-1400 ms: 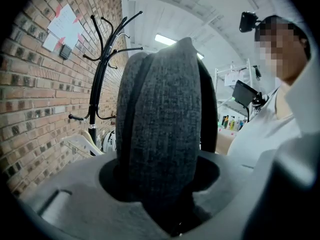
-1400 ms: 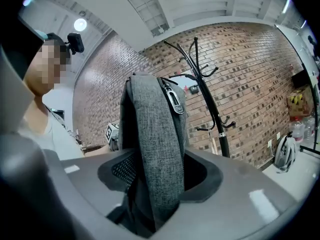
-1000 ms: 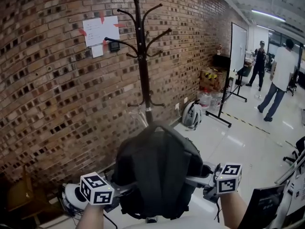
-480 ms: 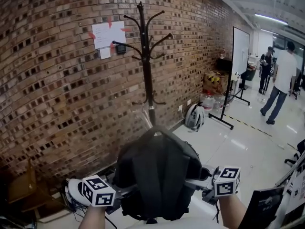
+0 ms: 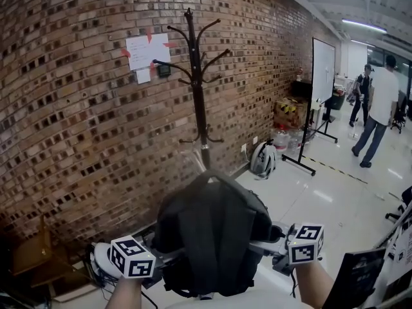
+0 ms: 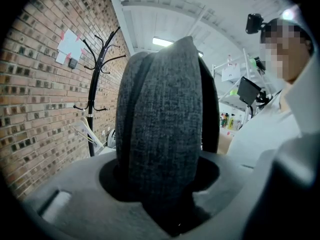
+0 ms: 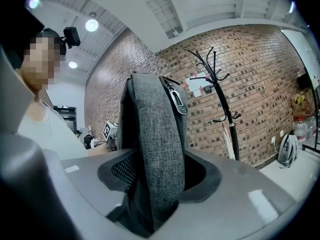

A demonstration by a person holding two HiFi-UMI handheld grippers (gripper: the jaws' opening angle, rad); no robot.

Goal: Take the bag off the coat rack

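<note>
Brick wall point(image 5: 77, 140) filled the background, and the coat rack point(image 5: 196, 89) stood against it with every hook bare. Well clear of it, the dark grey bag point(image 5: 212, 230) hung right in front of the person, off the rack. The left hand-held gripper point(image 6: 165, 194) clamped one padded grey edge and the right hand-held gripper point(image 7: 155, 184) the other, likely so the bulky pack rode level and didn't swing.
</note>
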